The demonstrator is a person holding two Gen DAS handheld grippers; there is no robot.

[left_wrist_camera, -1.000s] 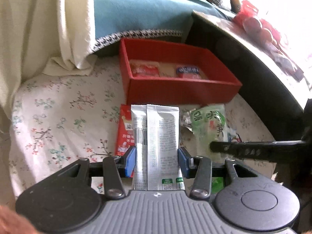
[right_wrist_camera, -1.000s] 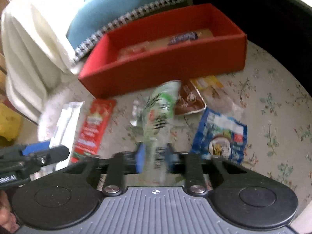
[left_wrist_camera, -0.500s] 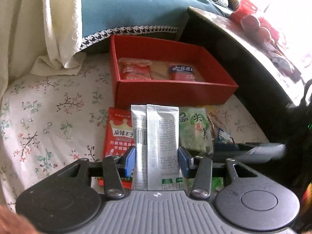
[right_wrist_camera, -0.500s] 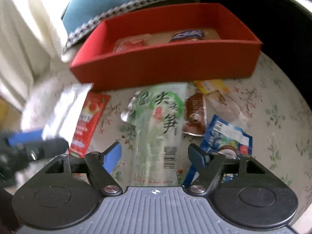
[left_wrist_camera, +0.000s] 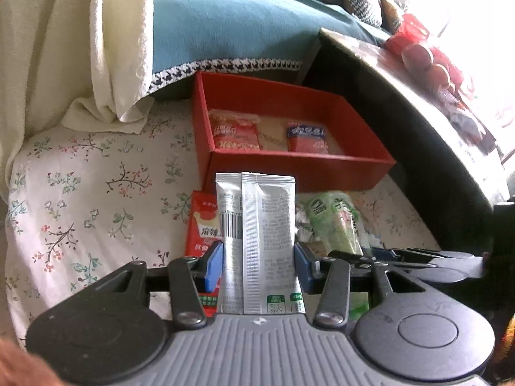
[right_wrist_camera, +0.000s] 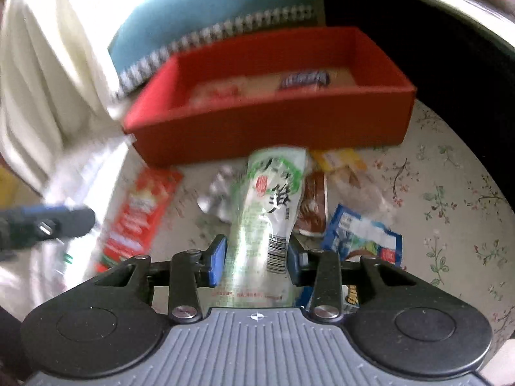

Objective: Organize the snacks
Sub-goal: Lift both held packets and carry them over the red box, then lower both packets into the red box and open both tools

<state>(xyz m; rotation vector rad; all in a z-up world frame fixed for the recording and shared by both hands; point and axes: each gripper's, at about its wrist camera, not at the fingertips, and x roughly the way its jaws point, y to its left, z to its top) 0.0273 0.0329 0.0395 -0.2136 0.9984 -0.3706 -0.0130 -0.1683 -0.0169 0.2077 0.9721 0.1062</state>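
The left hand-held gripper (left_wrist_camera: 258,265) is clamping a silver-white sachet (left_wrist_camera: 257,225) between its blue pads, the sachet standing upright with its printed back showing, held above the flowered cloth (left_wrist_camera: 80,199). Just under it a red packet (left_wrist_camera: 202,228) is lying flat on the cloth.

The right hand-held gripper (right_wrist_camera: 256,259) has just been closing its jaws around a green-and-clear pouch (right_wrist_camera: 270,206); both blue pads are now sitting against the pouch's lower sides, pinching it near the barcode. The pouch is pointing up toward the front wall of the red box (right_wrist_camera: 273,122).

The red box is sitting on the cloth straight ahead of both grippers, open on top, with a red-and-white snack pack (left_wrist_camera: 235,130) and a blue-and-red snack pack (left_wrist_camera: 307,136) lying side by side inside it.

To the right of the pouch a brown packet (right_wrist_camera: 313,209), a yellow packet (right_wrist_camera: 341,159) and a blue packet (right_wrist_camera: 360,234) are lying loose on the cloth.
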